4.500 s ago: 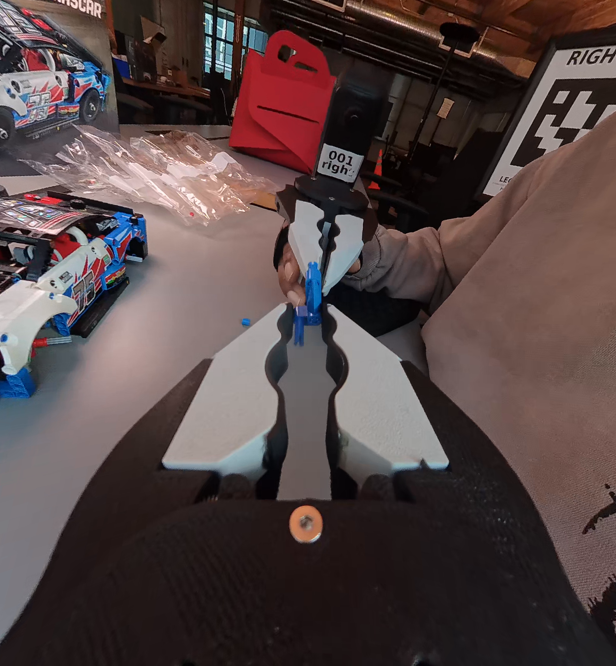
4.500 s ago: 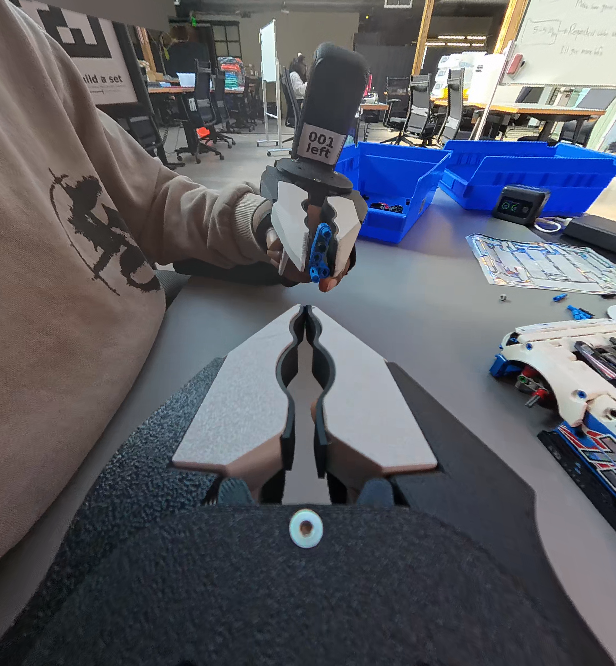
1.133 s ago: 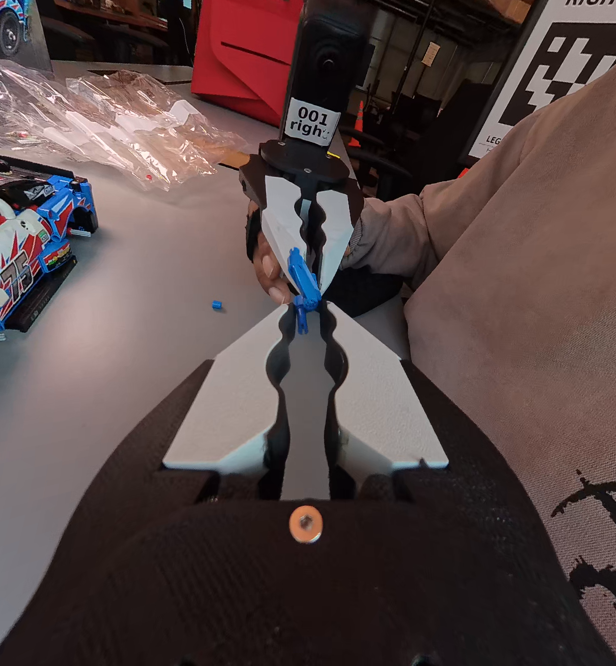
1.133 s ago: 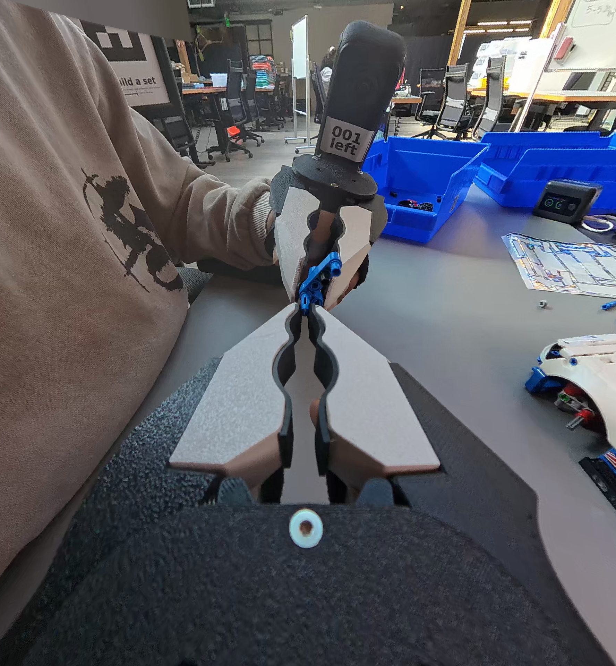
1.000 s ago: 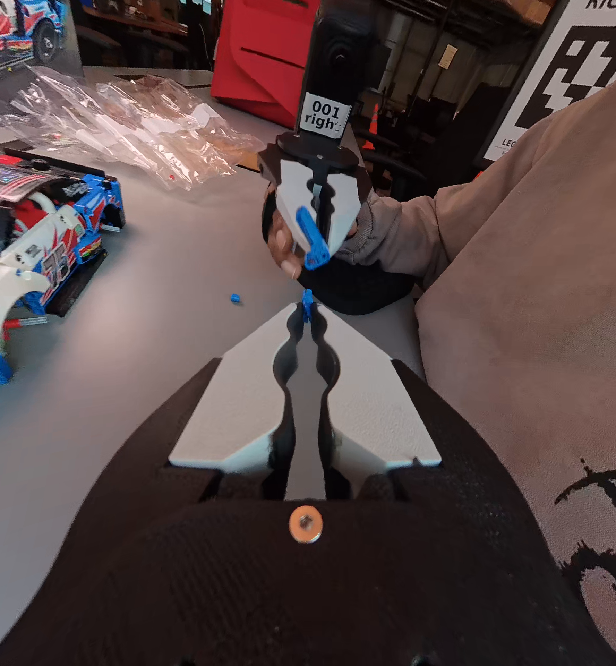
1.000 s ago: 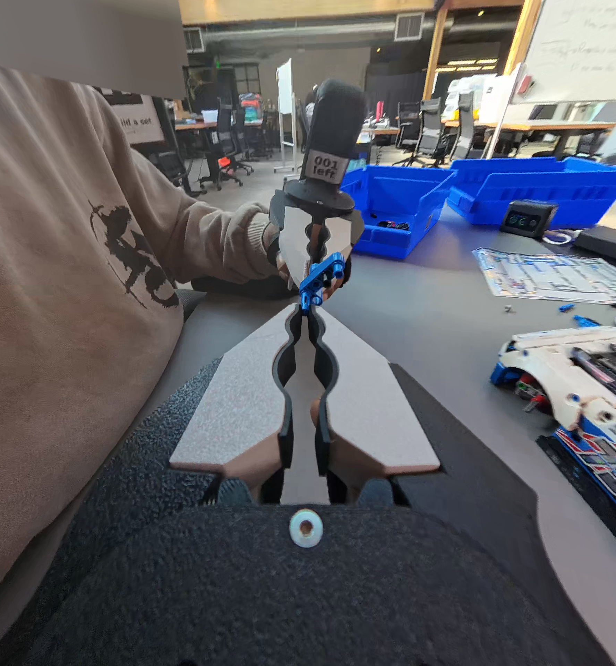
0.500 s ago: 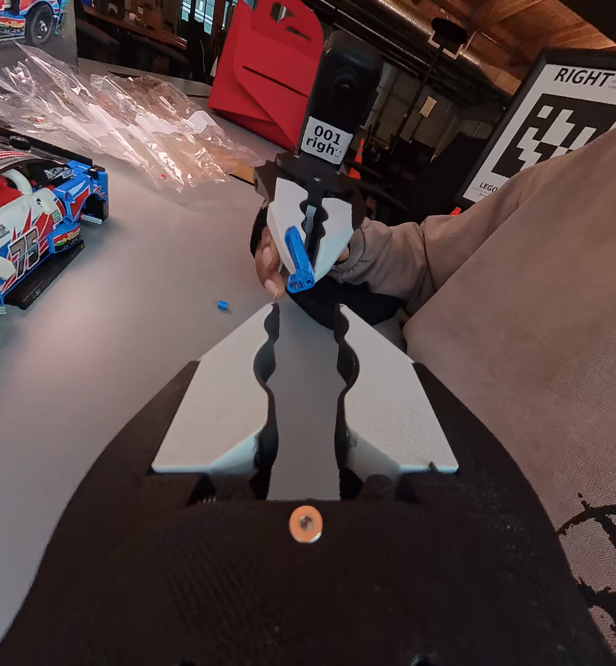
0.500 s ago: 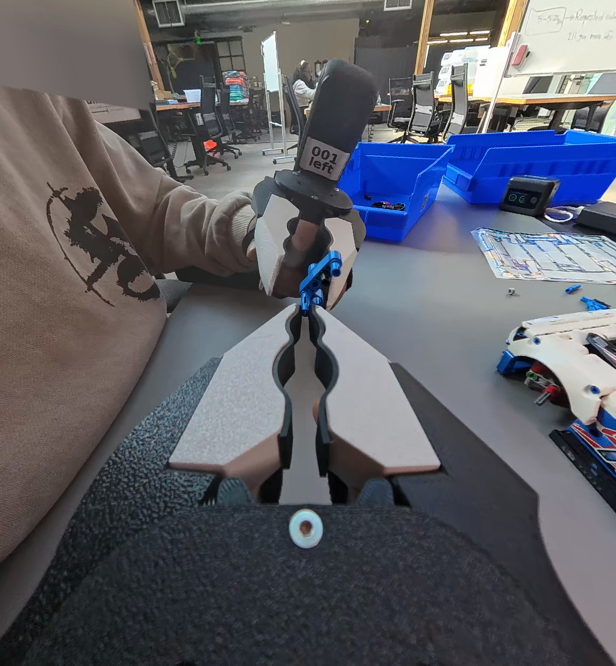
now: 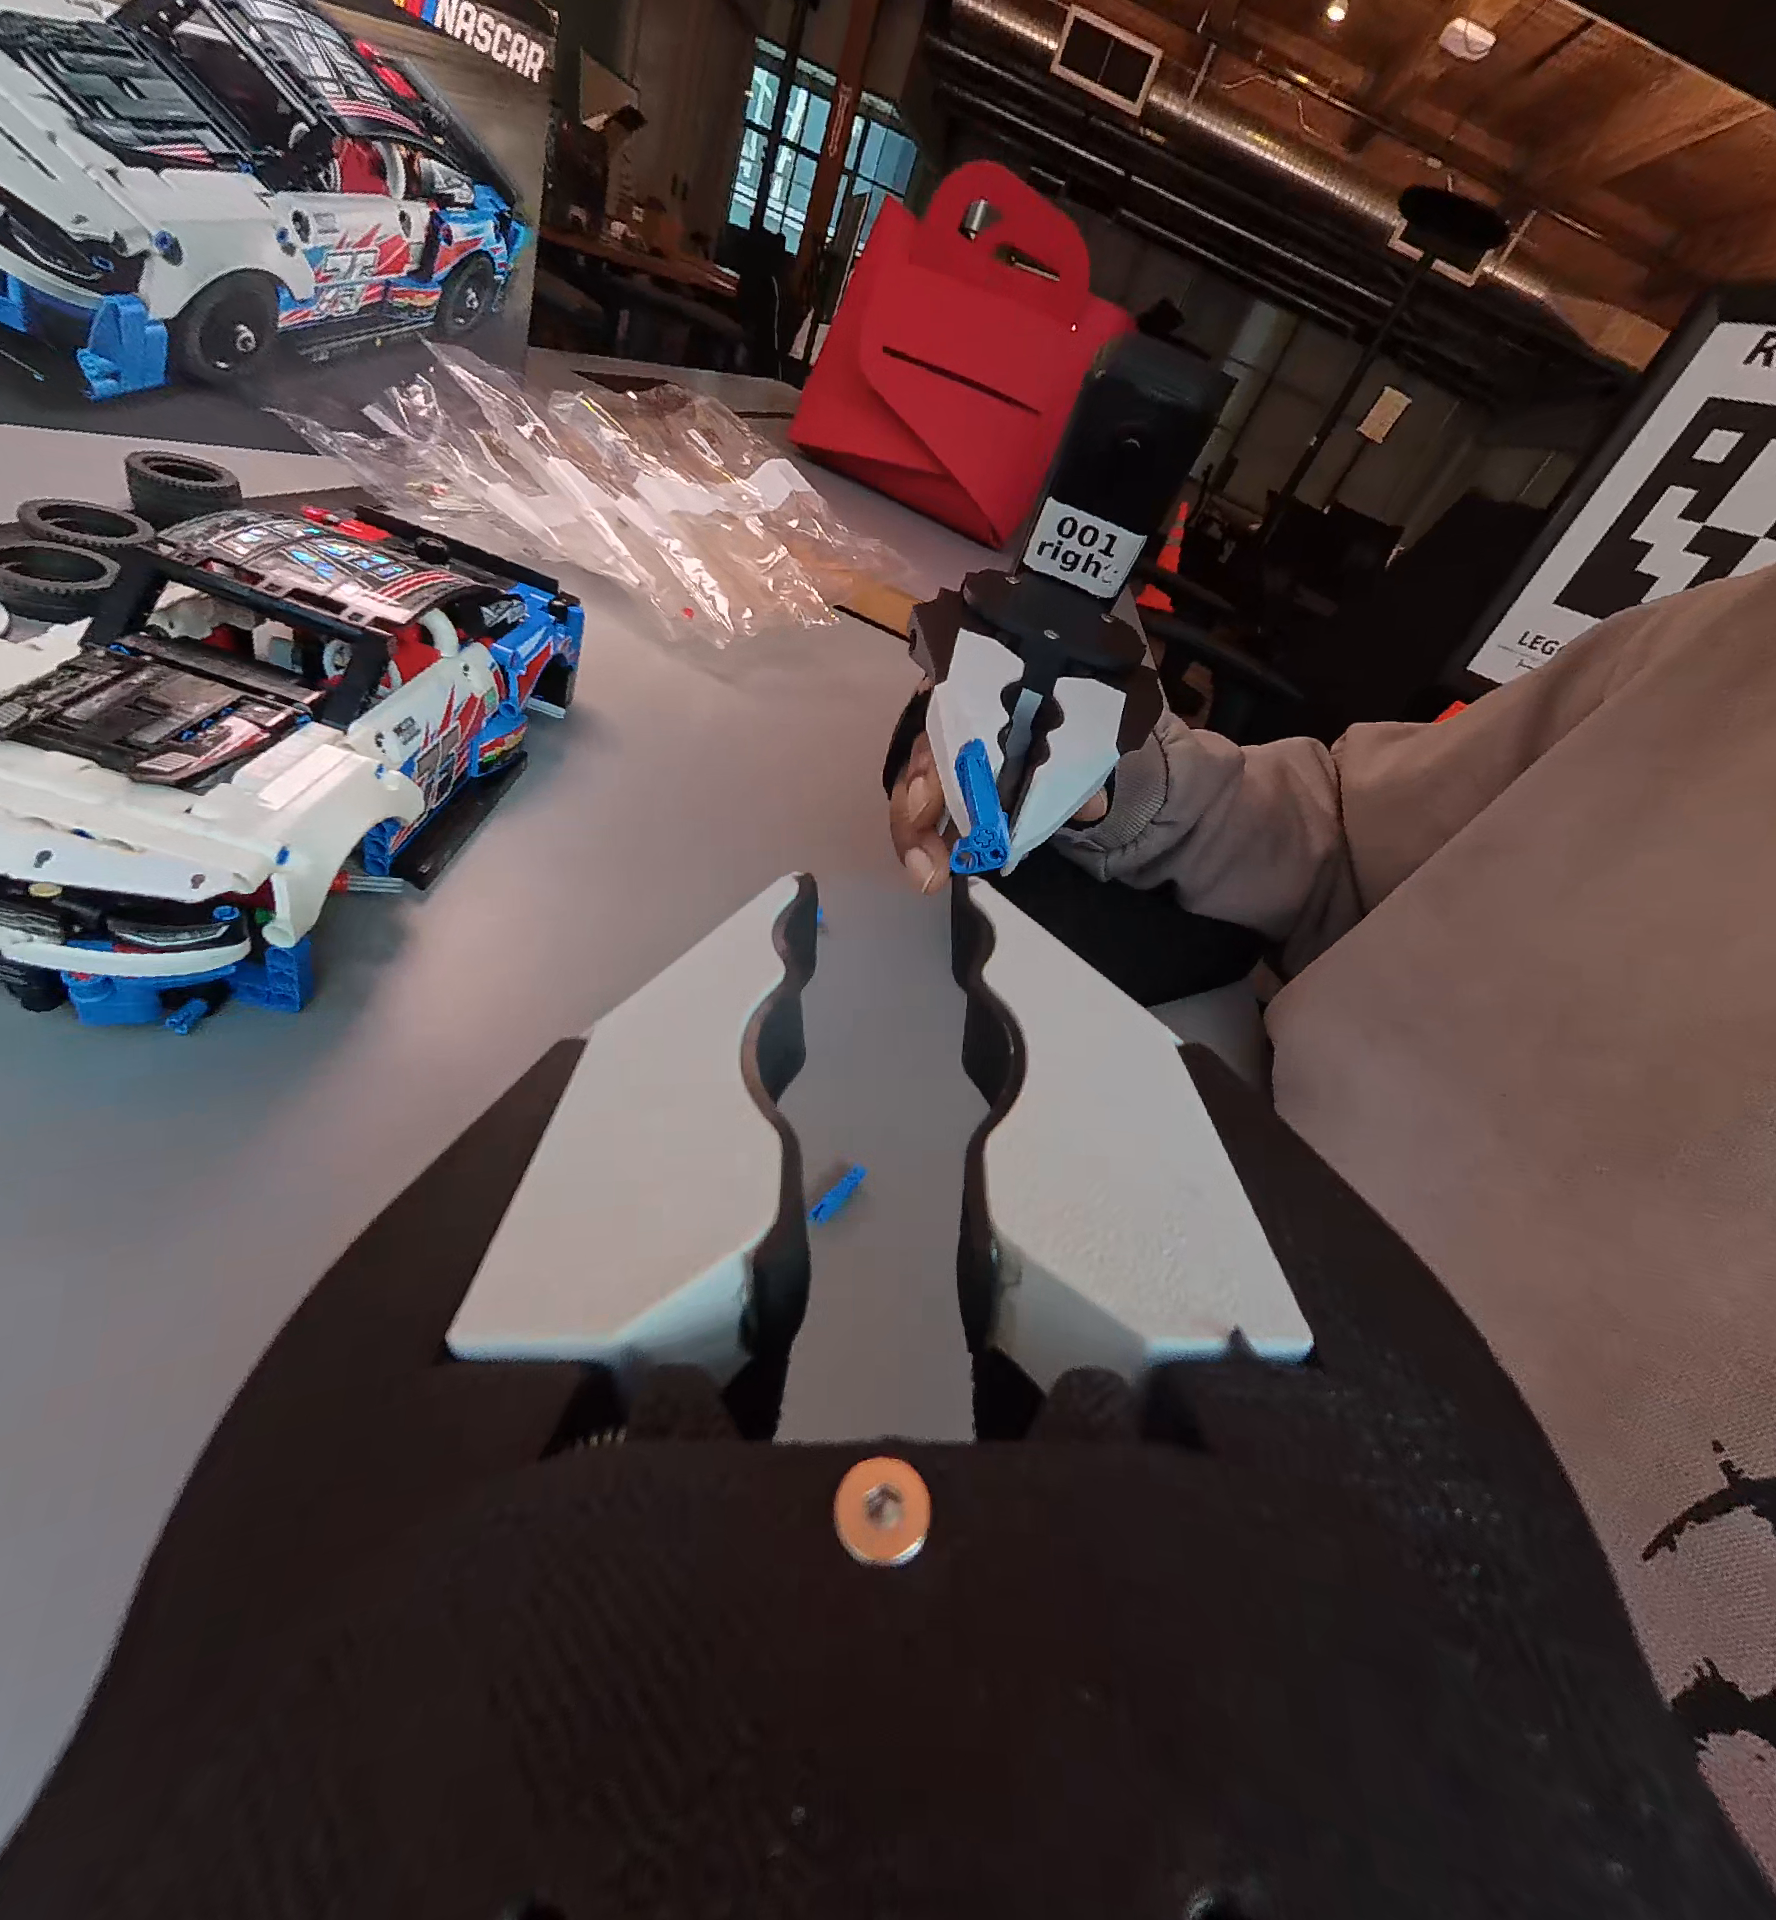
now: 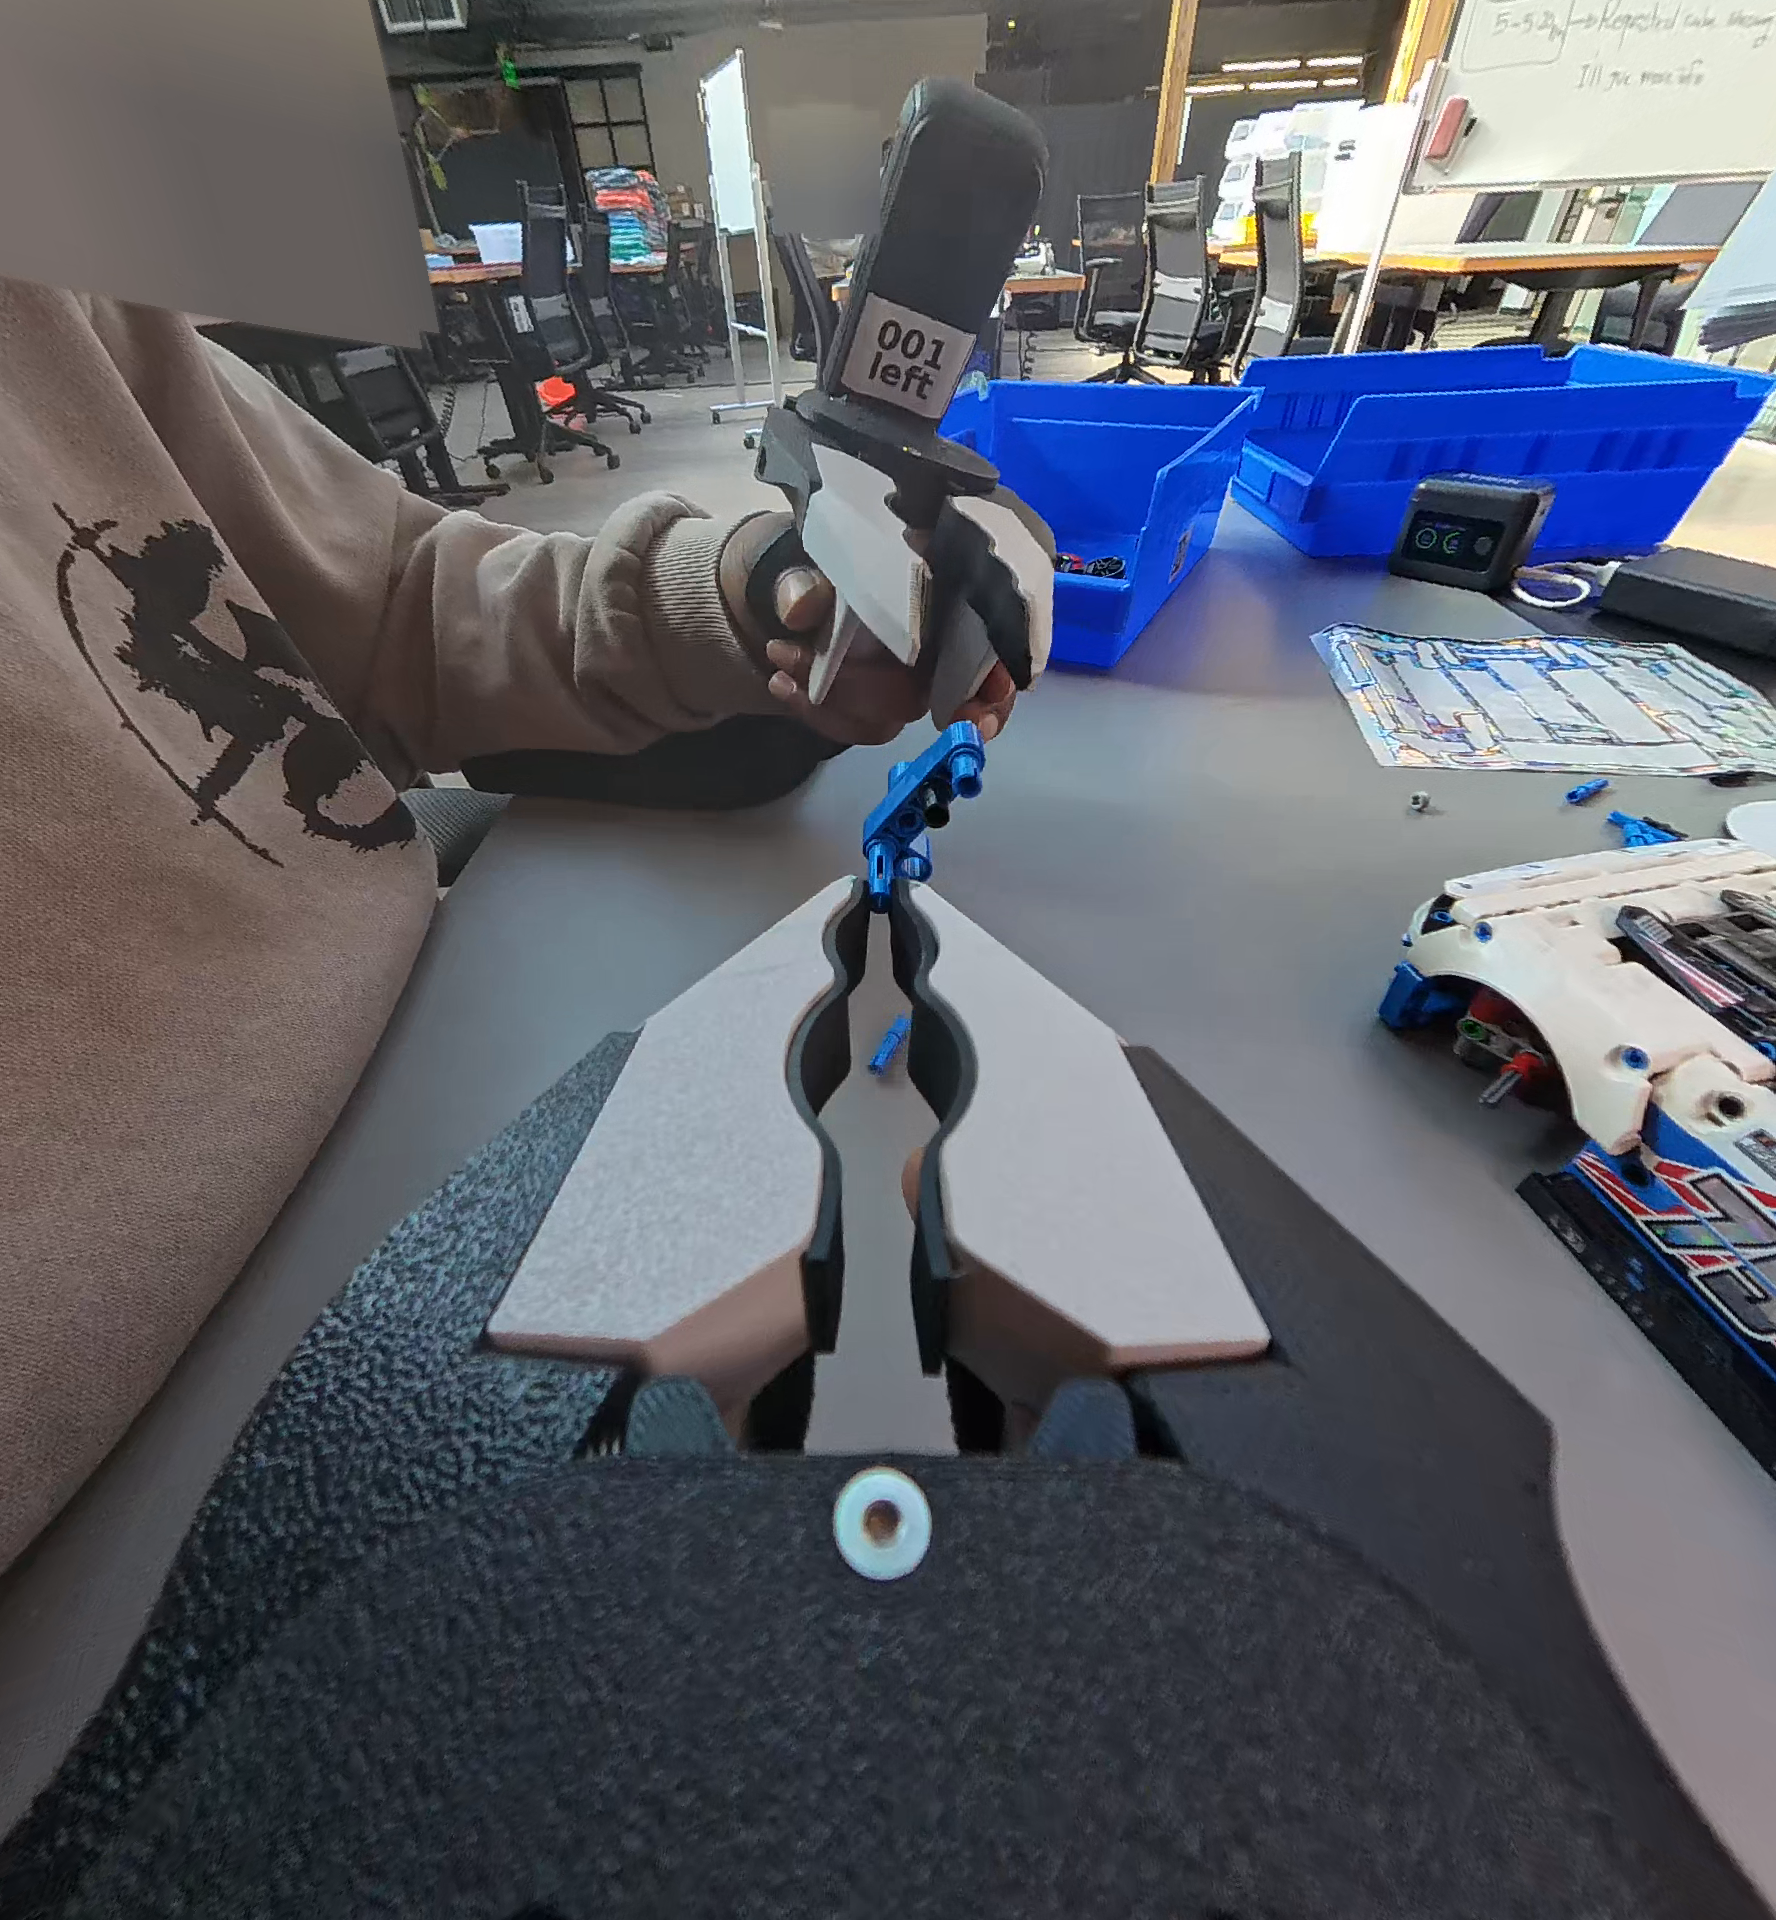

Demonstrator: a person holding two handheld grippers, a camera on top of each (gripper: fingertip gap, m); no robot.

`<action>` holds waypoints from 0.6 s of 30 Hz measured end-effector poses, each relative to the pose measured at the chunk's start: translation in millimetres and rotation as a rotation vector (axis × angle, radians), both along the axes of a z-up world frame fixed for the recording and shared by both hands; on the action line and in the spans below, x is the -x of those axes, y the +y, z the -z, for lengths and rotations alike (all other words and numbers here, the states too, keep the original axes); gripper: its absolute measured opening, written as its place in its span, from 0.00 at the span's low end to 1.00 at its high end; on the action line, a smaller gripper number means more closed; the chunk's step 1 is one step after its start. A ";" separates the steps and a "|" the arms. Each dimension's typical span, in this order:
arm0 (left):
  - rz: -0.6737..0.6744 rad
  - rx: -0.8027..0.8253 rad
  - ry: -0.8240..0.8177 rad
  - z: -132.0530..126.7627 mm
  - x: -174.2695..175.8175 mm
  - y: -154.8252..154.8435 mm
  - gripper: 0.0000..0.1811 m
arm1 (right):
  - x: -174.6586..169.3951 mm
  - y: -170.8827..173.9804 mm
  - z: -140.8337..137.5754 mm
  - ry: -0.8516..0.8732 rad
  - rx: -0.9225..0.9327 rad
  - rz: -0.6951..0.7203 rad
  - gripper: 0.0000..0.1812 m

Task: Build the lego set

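My right gripper [image 10: 879, 902] is shut on one end of a blue Technic beam with pins [image 10: 917, 808] and holds it above the grey table. In the left wrist view that gripper [image 9: 996, 860] and the beam [image 9: 977, 802] show just beyond my left fingertips. My left gripper [image 9: 884, 902] is open and empty; it also shows in the right wrist view [image 10: 915, 686], a little beyond the beam. A small blue pin [image 9: 837, 1192] lies on the table under my left fingers, and it shows between my right fingers too [image 10: 889, 1042]. The partly built race car [image 9: 219, 748] stands at the left.
The car [image 10: 1642, 1049] is to the right of the right gripper. Loose tyres [image 9: 84, 520], clear plastic bags [image 9: 614, 499], the set's box [image 9: 219, 187] and a red bag [image 9: 957, 353] stand behind. Blue bins [image 10: 1486, 447], a sticker sheet [image 10: 1570, 707] and small loose parts [image 10: 1632, 826] lie far right. The gap from one gripper's tips to the other's is roughly 7 centimetres. From either gripper's tips it is about 20 centimetres to the partly built race car [image 9: 219, 748]. My right wrist view [image 10: 1686, 968] looks at it from another angle.
My left gripper has opened and drawn back from the right one. The small blue pin it held at its tips now lies on the table. The right gripper still holds the beam.
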State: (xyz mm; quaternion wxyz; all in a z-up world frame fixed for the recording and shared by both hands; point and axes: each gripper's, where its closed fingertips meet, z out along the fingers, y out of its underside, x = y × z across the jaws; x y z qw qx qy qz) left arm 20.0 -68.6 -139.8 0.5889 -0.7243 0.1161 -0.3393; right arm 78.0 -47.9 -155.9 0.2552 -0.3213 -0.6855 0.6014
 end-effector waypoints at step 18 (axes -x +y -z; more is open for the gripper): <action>0.146 -0.015 0.022 4.9 -55.5 1.3 0.15 | -6.0 -8.6 -14.4 0.038 0.143 -0.076 0.01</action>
